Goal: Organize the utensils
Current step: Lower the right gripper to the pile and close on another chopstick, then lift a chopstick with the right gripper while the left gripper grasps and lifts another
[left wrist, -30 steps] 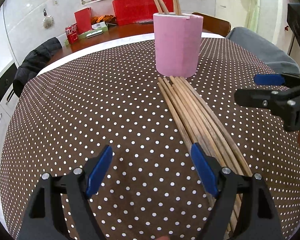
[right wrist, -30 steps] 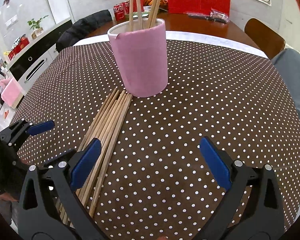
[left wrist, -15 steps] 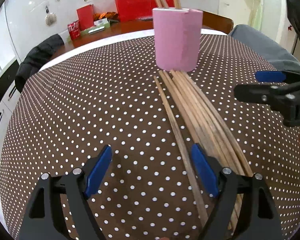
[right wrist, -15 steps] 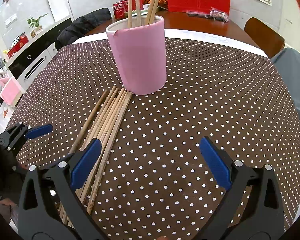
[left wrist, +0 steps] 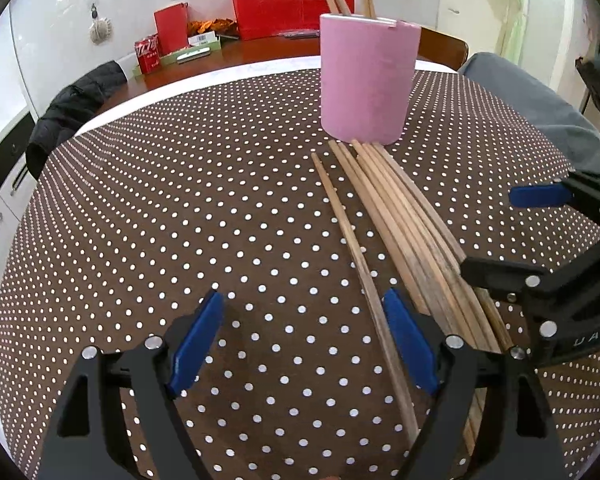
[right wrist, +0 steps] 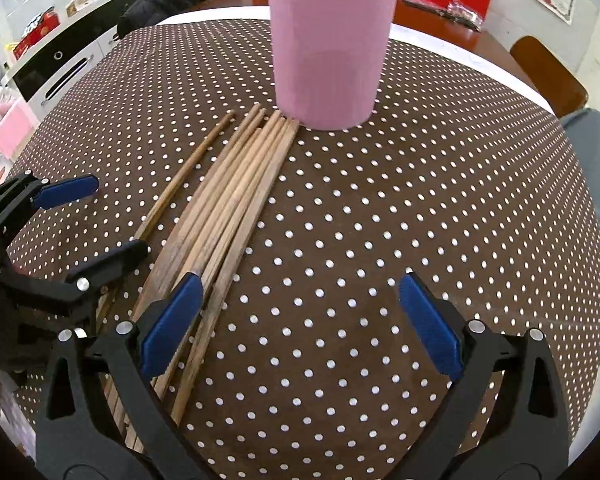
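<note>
A pink holder (left wrist: 367, 80) (right wrist: 327, 44) stands on the dotted brown tablecloth with a few chopsticks upright in it. A bundle of wooden chopsticks (left wrist: 412, 224) (right wrist: 228, 208) lies flat in front of it. One chopstick (left wrist: 352, 248) (right wrist: 184, 176) lies apart, to the left of the bundle. My left gripper (left wrist: 304, 344) is open, low over the cloth, with the single chopstick between its fingers near the right pad. My right gripper (right wrist: 300, 320) is open, its left pad over the bundle's near end.
The round table's far edge (left wrist: 204, 76) meets a wooden table with red boxes (left wrist: 292, 4) and a red can (left wrist: 148, 54). A black jacket (left wrist: 76, 104) hangs on a chair at left. Grey cloth (left wrist: 540, 108) lies at right. A wooden chair back (right wrist: 548, 76) stands far right.
One chopstick has slid left, away from the bundle, and now lies between my left fingers. My right gripper has moved forward and closer to the bundle and the holder.
</note>
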